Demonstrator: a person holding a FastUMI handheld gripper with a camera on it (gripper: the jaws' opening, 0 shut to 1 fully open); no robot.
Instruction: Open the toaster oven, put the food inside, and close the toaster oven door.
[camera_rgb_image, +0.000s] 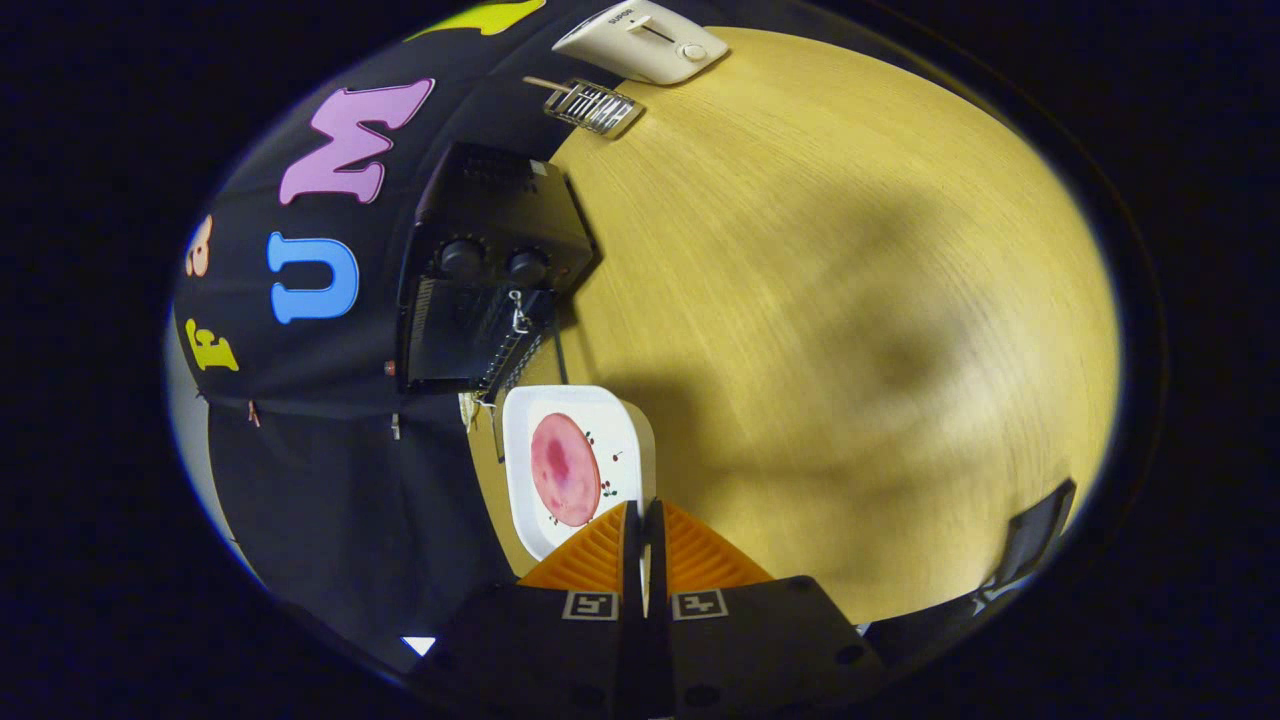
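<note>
A black toaster oven (490, 270) with two knobs stands against the cloth wall on the wooden table; its door looks closed. Just ahead of my fingers lies a white square plate (625, 440) carrying a round pink slice of food (563, 470). My gripper (642, 520) hangs above the plate's near edge, a little to the side of the food. Its two orange fingers (590, 555) are pressed together with nothing between them. The whole view is tilted sideways.
A white pop-up toaster (645, 40) stands at the far end of the table, with a small wire rack (592, 105) beside it. Broad bare wooden tabletop (850, 300) spreads beyond the plate. A dark object (1030, 540) sits at the table's near edge.
</note>
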